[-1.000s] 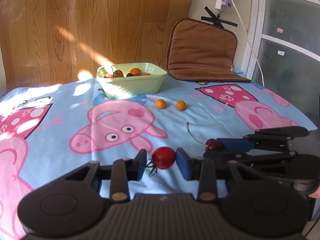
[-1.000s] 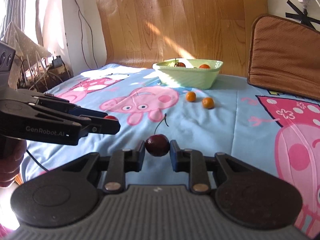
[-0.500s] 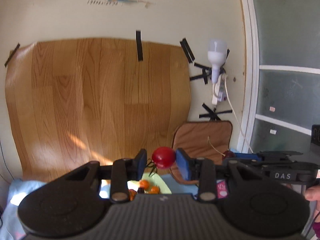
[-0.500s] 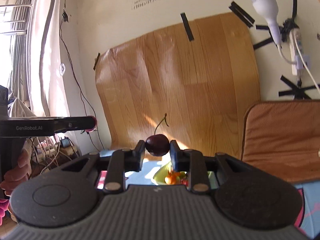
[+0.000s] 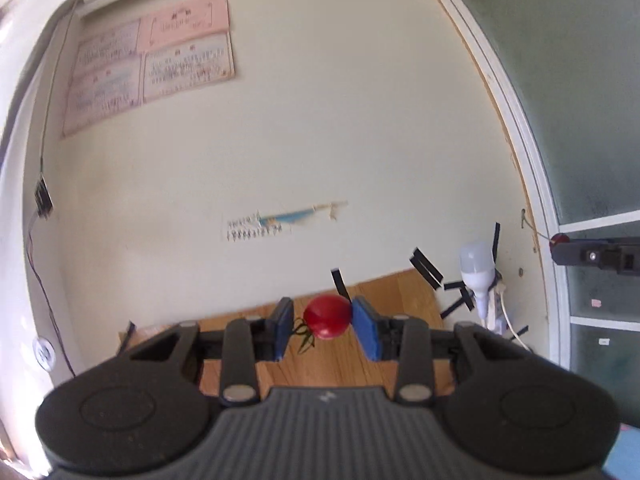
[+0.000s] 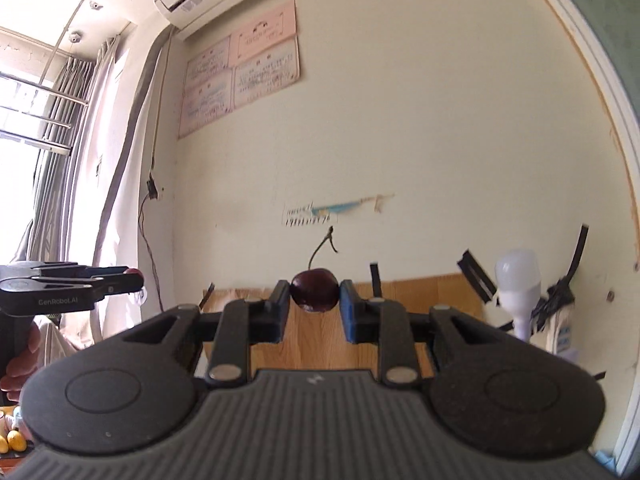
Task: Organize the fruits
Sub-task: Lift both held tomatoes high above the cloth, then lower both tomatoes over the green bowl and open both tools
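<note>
a red tomato point(image 5: 327, 317) is clamped by the left gripper point(image 5: 322, 325) and a dark cherry point(image 6: 314, 289) by the right gripper point(image 6: 313, 305), both raised before the wooden panel point(image 6: 404, 290), so a carry seems underway, and lowering is called for.

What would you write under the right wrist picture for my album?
The right gripper pinches a dark cherry, stem up, raised toward the wall.

The left gripper point(image 5: 322, 322) pointed up toward the wall, its blue pads clamped on a red tomato point(image 5: 327, 316). The right gripper point(image 6: 314, 302), at its three o'clock, tilted likewise, pinching a dark cherry point(image 6: 314, 290).
</note>
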A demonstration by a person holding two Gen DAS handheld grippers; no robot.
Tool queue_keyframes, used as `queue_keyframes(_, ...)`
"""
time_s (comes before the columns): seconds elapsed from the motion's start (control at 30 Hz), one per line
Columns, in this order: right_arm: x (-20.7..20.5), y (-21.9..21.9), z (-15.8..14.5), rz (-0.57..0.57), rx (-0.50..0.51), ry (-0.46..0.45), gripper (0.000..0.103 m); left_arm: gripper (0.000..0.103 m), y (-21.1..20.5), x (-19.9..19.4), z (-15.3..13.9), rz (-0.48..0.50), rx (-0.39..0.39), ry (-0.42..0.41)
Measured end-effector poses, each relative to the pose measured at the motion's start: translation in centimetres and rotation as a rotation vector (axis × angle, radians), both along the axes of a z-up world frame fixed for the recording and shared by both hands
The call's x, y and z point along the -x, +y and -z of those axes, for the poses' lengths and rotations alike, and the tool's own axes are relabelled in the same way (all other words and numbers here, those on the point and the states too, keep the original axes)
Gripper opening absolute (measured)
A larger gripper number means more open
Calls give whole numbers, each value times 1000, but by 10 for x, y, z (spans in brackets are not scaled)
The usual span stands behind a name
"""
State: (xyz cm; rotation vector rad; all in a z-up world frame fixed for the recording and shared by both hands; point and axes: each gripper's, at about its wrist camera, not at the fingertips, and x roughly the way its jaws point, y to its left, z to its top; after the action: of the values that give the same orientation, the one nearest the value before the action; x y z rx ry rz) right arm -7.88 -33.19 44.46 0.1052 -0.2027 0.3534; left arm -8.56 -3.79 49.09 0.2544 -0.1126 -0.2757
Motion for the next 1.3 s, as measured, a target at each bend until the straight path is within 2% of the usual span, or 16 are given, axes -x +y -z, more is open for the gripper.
queue_keyframes(0.17,50,-6,-65,86,8,-101,29,33,-10,72,-77,-97,-41,-182)
queue_keyframes(0.27,79,-8,-104,161,11,-157,29,33,-18,110,-114,-147,-49,-274)
queue_keyframes(0.37,100,-6,-126,236,39,-205,29,33,-25,135,-130,-166,-41,-322)
queue_keyframes(0.47,110,-6,-120,241,57,-213,29,33,-27,136,-118,-112,-22,-295)
queue_keyframes(0.57,107,-10,-95,212,71,-170,29,33,-26,114,-83,-56,-34,-203)
queue_keyframes(0.67,83,-13,-57,179,87,-75,29,33,-28,68,-36,13,-40,-69)
queue_keyframes(0.73,58,-15,-27,160,98,8,29,33,-33,24,5,49,-40,64)
queue_keyframes(0.83,4,-16,28,136,110,179,29,33,-41,-45,71,83,-25,264)
queue_keyframes(0.93,-56,-14,89,111,127,344,29,33,-47,-107,137,98,-15,408)
queue_keyframes(1.1,-162,1,201,0,113,604,29,33,-49,-207,252,105,5,664)
queue_keyframes(1.2,-221,22,252,-31,144,717,29,33,-53,-261,307,95,-17,781)
queue_keyframes(1.3,-282,40,289,-65,138,812,29,33,-53,-308,346,78,-12,861)
